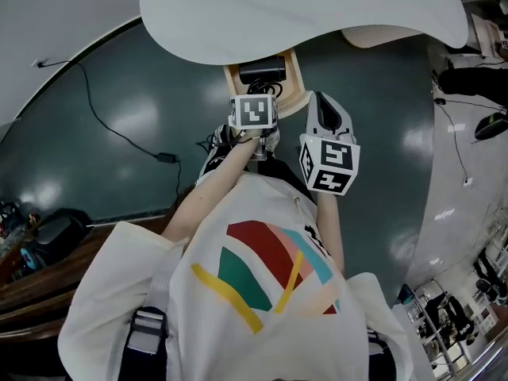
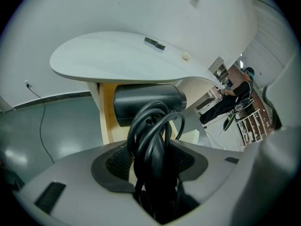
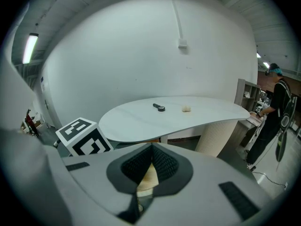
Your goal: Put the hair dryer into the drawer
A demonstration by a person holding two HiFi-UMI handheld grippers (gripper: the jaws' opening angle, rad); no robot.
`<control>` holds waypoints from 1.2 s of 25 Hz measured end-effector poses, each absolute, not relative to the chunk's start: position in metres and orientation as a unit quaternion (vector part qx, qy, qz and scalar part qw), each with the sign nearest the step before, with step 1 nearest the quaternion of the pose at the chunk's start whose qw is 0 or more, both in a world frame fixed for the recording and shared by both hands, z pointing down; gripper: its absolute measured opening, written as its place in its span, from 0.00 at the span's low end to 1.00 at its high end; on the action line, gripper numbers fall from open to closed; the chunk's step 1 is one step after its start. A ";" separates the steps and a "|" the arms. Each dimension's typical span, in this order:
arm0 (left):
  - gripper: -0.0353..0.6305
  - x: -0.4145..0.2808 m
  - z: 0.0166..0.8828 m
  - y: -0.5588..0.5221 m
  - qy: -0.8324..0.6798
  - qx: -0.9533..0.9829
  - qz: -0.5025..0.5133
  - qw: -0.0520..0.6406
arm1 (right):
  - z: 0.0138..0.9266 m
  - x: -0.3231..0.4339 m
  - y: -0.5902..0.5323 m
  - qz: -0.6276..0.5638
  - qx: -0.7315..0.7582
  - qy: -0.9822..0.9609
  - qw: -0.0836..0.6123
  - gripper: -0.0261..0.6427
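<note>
A black hair dryer [image 2: 148, 102] with its cord [image 2: 153, 135] coiled round the handle hangs in my left gripper [image 2: 153, 147], whose jaws are shut on handle and cord. In the head view the hair dryer [image 1: 262, 70] sits over the open wooden drawer [image 1: 296, 86] under the white table [image 1: 302, 14], with the left gripper [image 1: 259, 94] just in front of it. The drawer's wooden side [image 2: 107, 121] shows behind the dryer body. My right gripper [image 1: 319, 101] hovers beside the drawer on the right; its pads [image 3: 162, 161] meet at the tips with nothing held.
On the table top [image 3: 174, 119] lie a small black object [image 3: 159, 107] and a small pale lump [image 3: 186, 109]. A ribbed white pedestal [image 3: 216, 135] carries the table. A cable with a plug [image 1: 165, 157] runs over the dark floor. A person [image 3: 275, 112] stands at the far right.
</note>
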State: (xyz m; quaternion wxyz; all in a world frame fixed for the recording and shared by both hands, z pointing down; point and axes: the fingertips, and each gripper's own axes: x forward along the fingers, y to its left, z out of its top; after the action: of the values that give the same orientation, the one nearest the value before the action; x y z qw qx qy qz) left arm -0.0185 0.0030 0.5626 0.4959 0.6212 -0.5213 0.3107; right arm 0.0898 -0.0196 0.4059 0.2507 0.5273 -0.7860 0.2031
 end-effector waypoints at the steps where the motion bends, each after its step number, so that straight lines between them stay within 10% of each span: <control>1: 0.40 -0.021 0.564 0.000 -0.522 0.621 0.320 0.489 | 0.405 0.091 -0.019 0.203 0.530 -0.784 0.250 0.06; 30: 0.40 -0.011 0.598 -0.078 -0.489 0.694 0.344 0.401 | 0.424 0.117 0.001 0.230 0.560 -0.742 0.289 0.06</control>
State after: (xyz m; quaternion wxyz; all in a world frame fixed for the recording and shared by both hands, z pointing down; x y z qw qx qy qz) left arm -0.0106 -0.0778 0.5980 0.4007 0.6939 -0.4894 0.3439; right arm 0.1169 0.0007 0.4236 0.2887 0.5603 -0.7415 0.2301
